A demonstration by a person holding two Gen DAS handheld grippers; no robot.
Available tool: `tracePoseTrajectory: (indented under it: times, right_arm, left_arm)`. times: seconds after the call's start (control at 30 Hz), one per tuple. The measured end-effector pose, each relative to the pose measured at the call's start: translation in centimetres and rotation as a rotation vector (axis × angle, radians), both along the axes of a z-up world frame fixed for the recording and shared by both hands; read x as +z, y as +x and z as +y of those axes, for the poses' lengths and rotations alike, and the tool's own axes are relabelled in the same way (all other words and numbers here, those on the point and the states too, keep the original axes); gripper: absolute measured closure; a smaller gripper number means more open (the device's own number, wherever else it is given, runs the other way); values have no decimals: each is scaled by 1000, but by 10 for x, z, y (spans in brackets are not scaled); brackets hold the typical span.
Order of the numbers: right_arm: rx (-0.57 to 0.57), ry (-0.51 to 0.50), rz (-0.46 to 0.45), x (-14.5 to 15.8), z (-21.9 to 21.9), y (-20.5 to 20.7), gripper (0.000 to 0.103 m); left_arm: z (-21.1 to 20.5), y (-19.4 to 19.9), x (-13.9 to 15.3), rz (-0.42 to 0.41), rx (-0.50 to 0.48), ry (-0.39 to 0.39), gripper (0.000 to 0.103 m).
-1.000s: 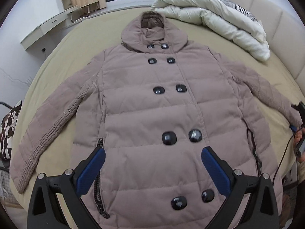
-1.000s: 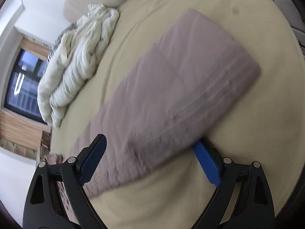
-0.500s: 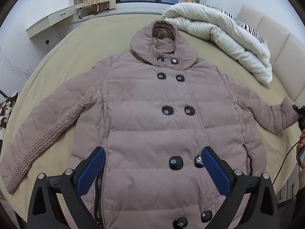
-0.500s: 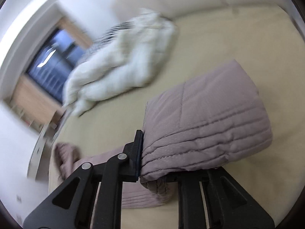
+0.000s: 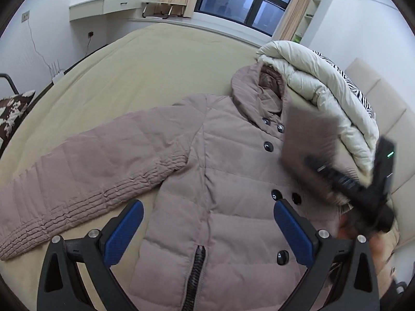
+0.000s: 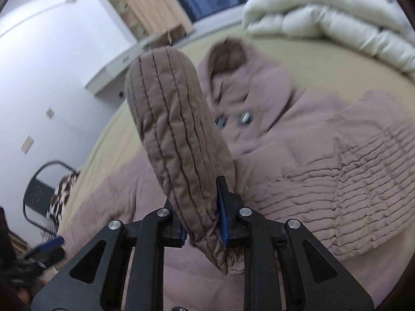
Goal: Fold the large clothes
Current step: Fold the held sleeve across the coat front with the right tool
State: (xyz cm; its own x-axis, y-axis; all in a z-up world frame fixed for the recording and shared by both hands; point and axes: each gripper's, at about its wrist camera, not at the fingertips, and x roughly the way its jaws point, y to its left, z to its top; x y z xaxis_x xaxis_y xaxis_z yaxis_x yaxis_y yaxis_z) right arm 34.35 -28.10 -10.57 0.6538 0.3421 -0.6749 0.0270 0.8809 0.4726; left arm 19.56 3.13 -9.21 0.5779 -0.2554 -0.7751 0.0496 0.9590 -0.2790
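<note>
Taupe quilted hooded coat (image 5: pixel 220 181) lies face up on the beige bed (image 5: pixel 129 77), hood toward the far side by the window, two columns of dark buttons down the front, dark zip at a pocket near the hem. Its left-hand sleeve (image 5: pixel 85 181) is spread flat out toward the left edge of the bed, ribbed stitching along the cuff end. The other sleeve is lifted off the bed: the right gripper (image 6: pixel 205 223) has its cuff (image 6: pixel 176 134) between the blue pads, pads pressing on the fabric, jaws easing apart slightly, cuff standing up over the coat's chest. In the left wrist view that gripper and cuff are motion-blurred at the right, over the button line. Left gripper (image 5: pixel 207 230) hangs over the lower front of the coat, jaws wide apart, nothing between them. Around it: a cream duvet (image 5: pixel 324 98) bunched at the far right, touching the hood and close behind the lifted sleeve; striped fabric just past it; padded headboard (image 5: pixel 376 108) on the right; wall shelf (image 5: pixel 111 6) and curtains far side; a patterned cushion (image 5: pixel 13 111) on a chair at the far left.
</note>
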Motion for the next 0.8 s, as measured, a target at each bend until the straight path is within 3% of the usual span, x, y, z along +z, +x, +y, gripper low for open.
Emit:
tracePoseTrajectory:
  times: [0.03, 0.1, 0.27, 0.37, 0.5, 0.6, 0.63, 0.67, 0.8]
  right_arm:
    - [18, 1, 18, -13, 10, 5, 70]
    - [47, -8, 35, -31, 26, 7, 15]
    - [122, -136, -8, -32, 55, -25, 13]
    - [92, -57, -1, -21, 26, -59, 13]
    - [-37, 85, -32, -8, -18, -114, 13]
    - [-161, 239, 22, -21, -75, -131, 13]
    - [-208, 303, 41, -30, -96, -135, 13]
    - [-251, 358, 60, -39, -114, -138, 13]
    - [-340, 566, 57, -61, -160, -144, 13]
  left_arm:
    - [3, 5, -3, 8, 1, -17, 0]
    - [4, 13, -8, 22, -2, -44, 0]
    - [-8, 41, -16, 34, -34, -104, 0]
    - [-26, 61, -24, 72, -70, -143, 0]
    - [-59, 88, -44, 129, -119, -117, 1]
    - [-76, 105, -70, 219, -131, -114, 24]
    - [-80, 108, -77, 243, -140, -120, 39]
    - [-86, 109, -83, 259, -148, -117, 48]
    - [-92, 113, -82, 228, -161, -119, 71]
